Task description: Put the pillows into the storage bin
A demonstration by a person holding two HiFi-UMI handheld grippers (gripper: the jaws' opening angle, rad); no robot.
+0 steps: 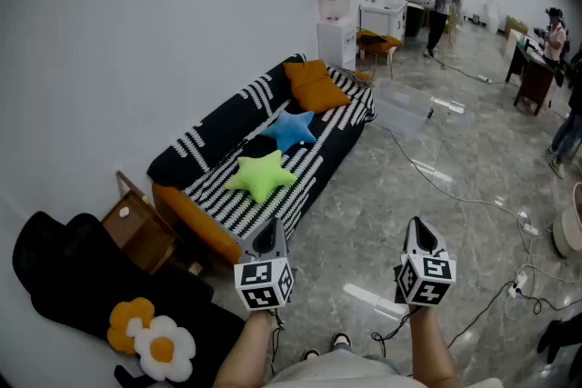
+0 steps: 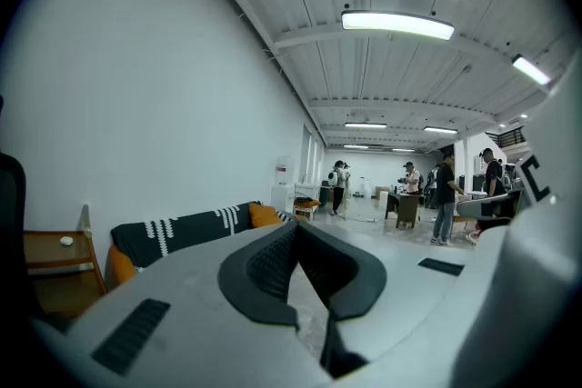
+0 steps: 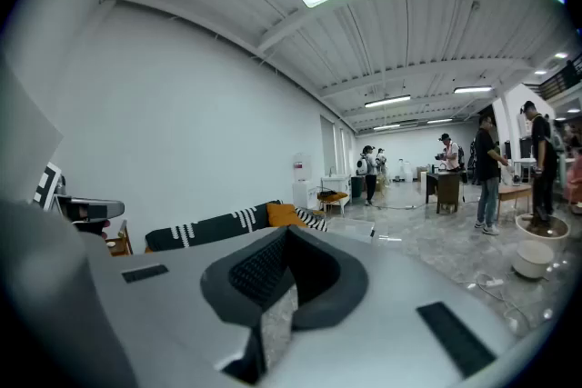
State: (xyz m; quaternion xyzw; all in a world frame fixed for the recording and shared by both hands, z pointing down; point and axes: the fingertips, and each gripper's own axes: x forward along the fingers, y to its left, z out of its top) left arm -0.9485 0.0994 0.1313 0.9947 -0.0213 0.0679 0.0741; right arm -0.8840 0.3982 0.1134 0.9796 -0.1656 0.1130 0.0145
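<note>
Two hand-held grippers are hovering over the floor here, and neither one is carrying anything. The left hand-held gripper (image 1: 267,230) is pointing at the near end of the sofa (image 1: 216,130), just off its front edge. In its own view the jaws are pinching together at the tips with nothing between them. The right hand-held gripper (image 1: 417,227) is sitting further out from the sofa over bare floor. Same deal there: jaws clenched tip to tip, gripping nothing.

All the pillows are lying on the sofa seat. The green star pillow (image 1: 261,175) is resting toward the near end, and the blue star pillow (image 1: 291,130) is lying around the middle. The orange pillow (image 1: 316,84) is leaning up at the far end.

The storage bin (image 1: 406,110) is a see-through one, sitting on the floor just past the sofa's far end, well away from both grippers. It's too small and glassy in the head view for me to tell if anything's inside.

A white water dispenser (image 1: 335,21) is standing against the wall beyond the sofa's far end. A small wooden stand (image 1: 138,230) is tucked against the sofa's near end. A flower cushion (image 1: 153,340) is lying on something black, just past that stand.
</note>
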